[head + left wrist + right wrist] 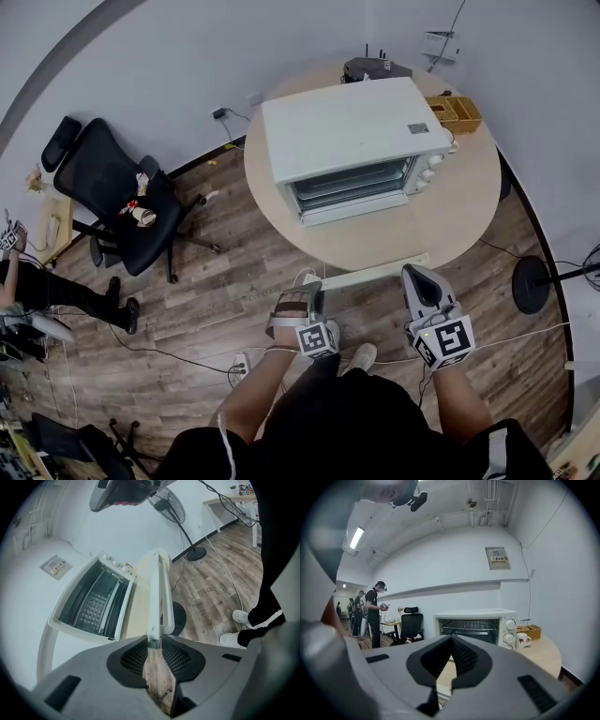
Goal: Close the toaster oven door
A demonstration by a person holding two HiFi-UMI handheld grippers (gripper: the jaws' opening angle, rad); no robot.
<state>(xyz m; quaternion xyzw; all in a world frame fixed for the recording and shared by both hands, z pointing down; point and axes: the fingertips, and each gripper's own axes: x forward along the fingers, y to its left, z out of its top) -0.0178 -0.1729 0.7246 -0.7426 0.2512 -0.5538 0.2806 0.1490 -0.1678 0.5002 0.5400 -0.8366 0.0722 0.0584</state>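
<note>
The left tongs (153,640) stand partly closed on the near corner of the glass toaster oven door (153,588). Their pads look to press the end of its white frame from both sides, and nothing else sits between them. Taking the door at its free edge, far from the hinge, is judged to give the easiest swing upward.

The door lies folded down flat and runs straight out ahead of these tongs, with its white bar handle (167,597) just right of the frame edge. Further ahead and to the left stands the boxy white toaster oven (28,592), its cavity and wire rack open to view. In the head view, the left tongs (307,289) meet the door's end at the near rim of the round pale wooden worktop (469,202).

The right tongs (451,638) have their tips together and hold nothing. They sit level, short of the worktop and apart from the door, probably to leave its path free. Straight ahead the oven faces them, with a white ceramic mug (520,640) ahead to the right.
</note>
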